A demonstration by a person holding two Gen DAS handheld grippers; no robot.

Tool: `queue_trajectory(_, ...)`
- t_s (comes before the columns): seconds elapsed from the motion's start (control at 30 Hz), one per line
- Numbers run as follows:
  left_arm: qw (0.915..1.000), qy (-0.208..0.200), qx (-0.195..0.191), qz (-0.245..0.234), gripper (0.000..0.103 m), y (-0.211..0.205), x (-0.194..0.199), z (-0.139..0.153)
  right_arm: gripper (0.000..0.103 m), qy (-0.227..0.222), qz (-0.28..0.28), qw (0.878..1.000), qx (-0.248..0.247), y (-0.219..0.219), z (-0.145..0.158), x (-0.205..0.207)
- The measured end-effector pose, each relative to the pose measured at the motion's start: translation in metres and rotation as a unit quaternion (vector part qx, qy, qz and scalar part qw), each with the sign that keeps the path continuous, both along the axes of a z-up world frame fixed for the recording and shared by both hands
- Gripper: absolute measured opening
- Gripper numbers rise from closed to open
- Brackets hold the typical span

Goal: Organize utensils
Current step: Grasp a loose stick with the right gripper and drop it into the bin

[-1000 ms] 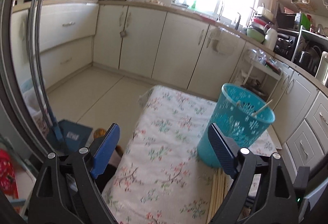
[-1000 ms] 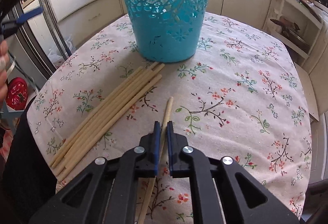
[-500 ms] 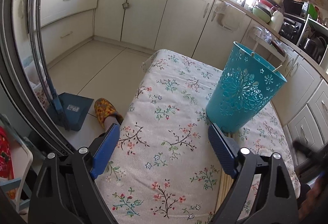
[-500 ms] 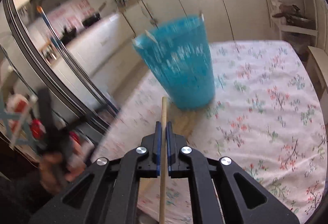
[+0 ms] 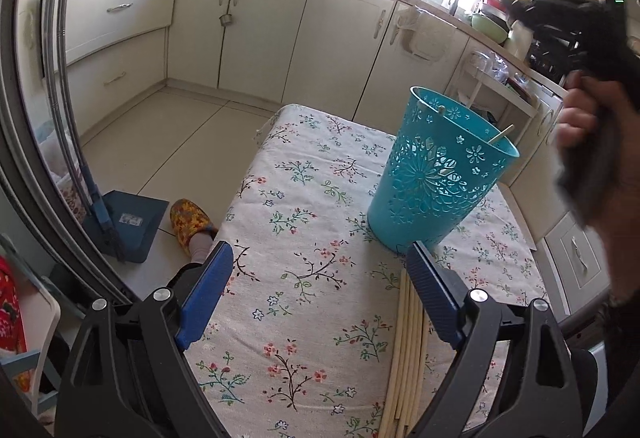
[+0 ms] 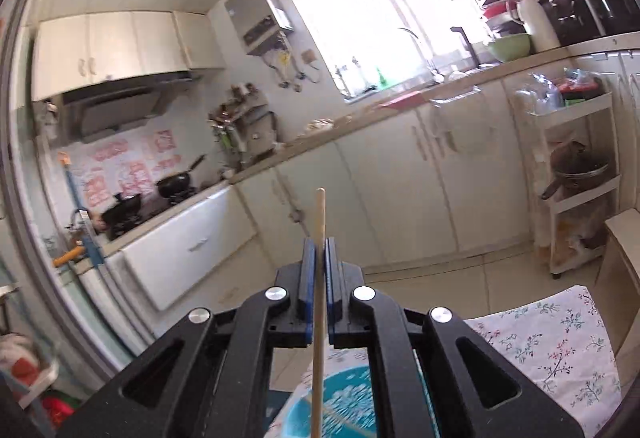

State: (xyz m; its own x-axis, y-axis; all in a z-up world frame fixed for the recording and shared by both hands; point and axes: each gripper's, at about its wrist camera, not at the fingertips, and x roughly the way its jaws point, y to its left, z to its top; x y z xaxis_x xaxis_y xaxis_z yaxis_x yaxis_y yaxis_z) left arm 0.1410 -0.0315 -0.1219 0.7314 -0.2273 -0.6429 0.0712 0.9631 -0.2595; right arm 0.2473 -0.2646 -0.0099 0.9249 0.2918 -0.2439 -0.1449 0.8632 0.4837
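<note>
The right gripper, black plastic with blue ribbed pads, is pressed together on one thin pale wooden chopstick; the stick is round and smooth, it stands almost upright between the pads, its blunt top is above them and its lower part goes down in front of the turquoise plastic basket; only a part of the basket's mouth shows below the gripper in this view. In the left wrist view the basket is a tall round bucket, wider at the rim, with cut-out flower patterns in its wall; it stands upright on the table with a floral cotton cloth, white with small red and blue flowers and thin dark branches; a pale stick leans inside it against the far rim. The left gripper is spread wide and holds nothing; it hangs above the cloth. A bundle of pale wooden chopsticks lies flat on the cloth, side by side, just beside the inner face of the right pad; their far ends are near the foot of the basket. At the right edge a hand grips a black handle, raised above the basket.
</note>
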Motion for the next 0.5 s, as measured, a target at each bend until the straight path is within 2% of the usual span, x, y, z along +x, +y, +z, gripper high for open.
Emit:
queue_trajectory(0.17, 0.9999, 0.009, -0.011, 0.007, 0.085, 0.007, 0.002, -0.004, 0.006, 0.058, 0.01, 0.998, -0.027, 0.008, -0.034, 0.017)
queue_trajectory(0.4, 0.9997, 0.013, -0.017, 0.007, 0.085, 0.007, 0.001, -0.006, 0.018, 0.043, 0.032, 0.996, -0.071, 0.011, -0.022, -0.017)
queue_trajectory(0.5, 0.9998, 0.008, -0.016, 0.007, 0.085, 0.005, -0.003, -0.001, 0.021, 0.029, 0.028, 0.997, -0.065, 0.002, -0.012, -0.041)
